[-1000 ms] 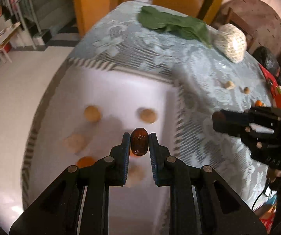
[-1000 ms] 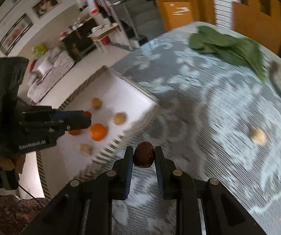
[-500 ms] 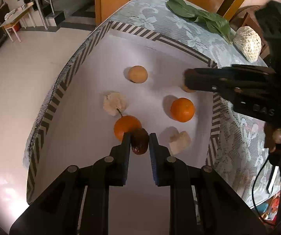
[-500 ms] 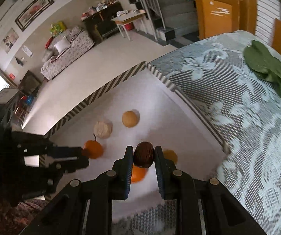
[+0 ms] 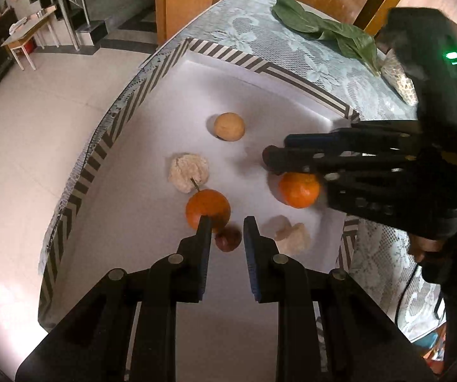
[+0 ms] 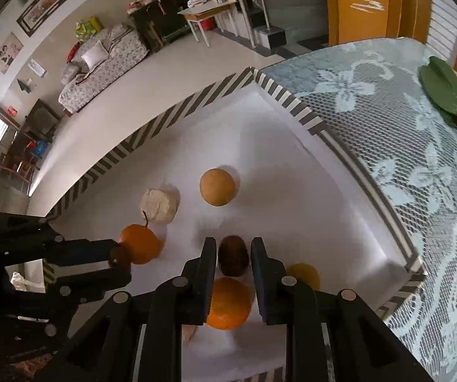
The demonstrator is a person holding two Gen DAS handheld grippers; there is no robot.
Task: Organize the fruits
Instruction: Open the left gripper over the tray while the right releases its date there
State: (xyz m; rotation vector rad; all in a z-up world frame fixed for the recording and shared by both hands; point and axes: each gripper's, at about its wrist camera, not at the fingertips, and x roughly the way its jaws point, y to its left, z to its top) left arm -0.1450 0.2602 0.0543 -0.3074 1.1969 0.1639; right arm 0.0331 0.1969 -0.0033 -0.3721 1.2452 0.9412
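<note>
While left tool (image 5: 227, 227) parts around glossy date (image 5: 227, 238), right tool (image 6: 233, 248) clamps matte oval fruit (image 6: 233, 255).

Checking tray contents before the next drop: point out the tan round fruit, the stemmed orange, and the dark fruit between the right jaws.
tan round fruit (image 5: 229, 126), left wrist view, top centre
stemmed orange (image 5: 207, 207), left wrist view, upper skin
dark fruit (image 6: 233, 256), right wrist view, middle

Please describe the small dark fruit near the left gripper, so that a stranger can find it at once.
Look in the white tray with the striped rim. The small dark fruit lies in the gap of the left gripper, beside the stemmed orange. It alone is dark reddish-brown and far smaller than the oranges.
</note>
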